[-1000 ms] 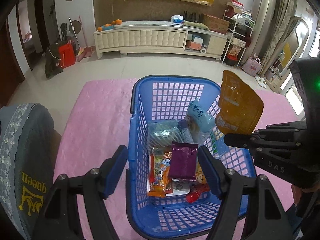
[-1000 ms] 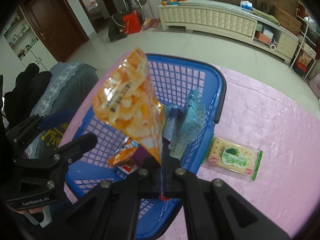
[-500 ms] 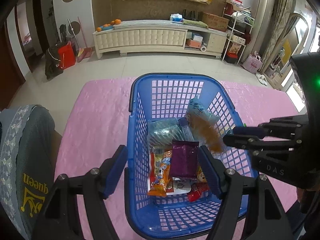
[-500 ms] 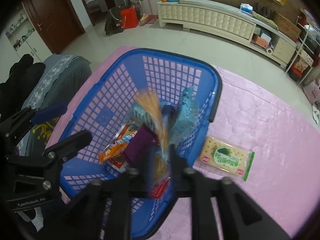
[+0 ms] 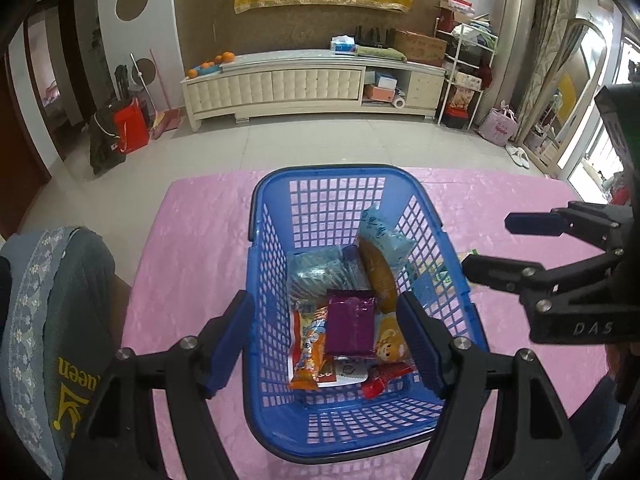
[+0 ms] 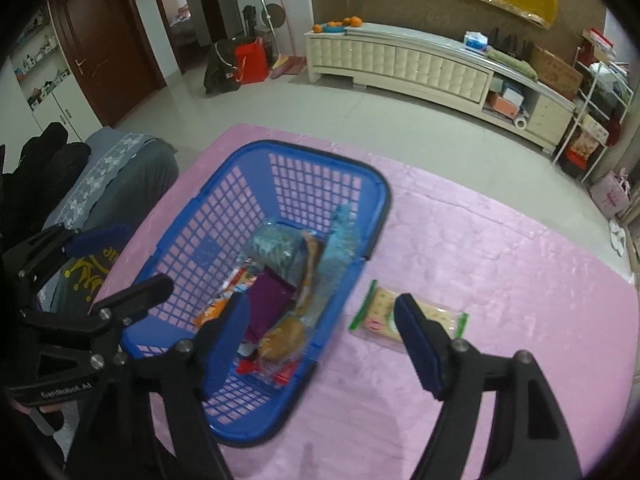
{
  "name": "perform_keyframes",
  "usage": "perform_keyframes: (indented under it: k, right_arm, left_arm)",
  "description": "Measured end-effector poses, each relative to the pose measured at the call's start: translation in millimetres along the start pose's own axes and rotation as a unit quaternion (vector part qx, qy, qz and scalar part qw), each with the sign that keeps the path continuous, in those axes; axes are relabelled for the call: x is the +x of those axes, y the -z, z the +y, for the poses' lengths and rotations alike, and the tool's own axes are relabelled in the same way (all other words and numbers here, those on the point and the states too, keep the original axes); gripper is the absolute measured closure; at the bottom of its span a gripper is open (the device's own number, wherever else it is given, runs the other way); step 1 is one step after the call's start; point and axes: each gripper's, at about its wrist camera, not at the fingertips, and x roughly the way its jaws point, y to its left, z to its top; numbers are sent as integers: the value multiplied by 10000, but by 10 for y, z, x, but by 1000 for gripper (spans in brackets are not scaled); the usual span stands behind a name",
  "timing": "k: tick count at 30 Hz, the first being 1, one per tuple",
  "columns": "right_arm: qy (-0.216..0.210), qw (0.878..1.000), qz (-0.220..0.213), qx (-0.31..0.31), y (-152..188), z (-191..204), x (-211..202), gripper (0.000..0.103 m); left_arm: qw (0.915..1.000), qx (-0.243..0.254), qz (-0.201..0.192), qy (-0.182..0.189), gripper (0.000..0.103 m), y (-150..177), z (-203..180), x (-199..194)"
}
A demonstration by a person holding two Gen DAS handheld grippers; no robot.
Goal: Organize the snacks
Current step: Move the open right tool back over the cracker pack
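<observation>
A blue basket (image 5: 262, 280) stands on the pink table and holds several snack packets. An orange snack bag (image 5: 378, 274) lies in it, leaning on a light blue packet (image 5: 384, 236) just behind a purple packet (image 5: 350, 326). My left gripper (image 5: 322, 320) hovers over the basket's near left wall; its jaws are opening with nothing gripped. My right gripper (image 6: 320, 312) hangs above the basket's right rim (image 6: 376, 216); its jaws are opening and hold nothing. A cracker packet (image 6: 384, 304) lies on the cloth right of the basket, partly behind my right finger.
The pink cloth (image 6: 500, 280) stretches wide to the right of the basket. A grey padded chair back (image 5: 48, 320) stands against the table's left side. Beyond the far table edge is bare floor and a long white cabinet (image 5: 312, 84).
My right gripper opened and let go of the orange bag, which dropped into the basket beside the light blue packet. Both grippers rose a little. The left jaws widened slightly.
</observation>
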Motion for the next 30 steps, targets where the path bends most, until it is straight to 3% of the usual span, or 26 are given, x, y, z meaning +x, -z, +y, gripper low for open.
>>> perform_keyframes:
  k: [2, 10, 12, 18, 21, 30]
  right_arm:
    - [68, 10000, -41, 18, -6, -85, -50, 25]
    - [226, 9996, 9, 152, -18, -497, -93, 24]
    - [267, 9995, 37, 148, 2, -577, -60, 22]
    - [451, 9987, 158, -159, 72, -756, 133, 17]
    - [480, 9970, 454, -398, 138, -829, 324, 16]
    - [254, 9889, 881, -1165, 346, -892, 824, 11]
  left_arm:
    - [10000, 71, 8, -42, 20, -45, -50, -13]
    - [9992, 48, 383, -73, 9, -171, -131, 159]
    - [9987, 2, 494, -83, 0, -179, -148, 243]
    - [9962, -207, 840, -58, 0, -142, -171, 519]
    - [9945, -195, 1021, -109, 0, -100, -203, 662]
    - [9890, -162, 1461, -163, 0, -74, -277, 1005]
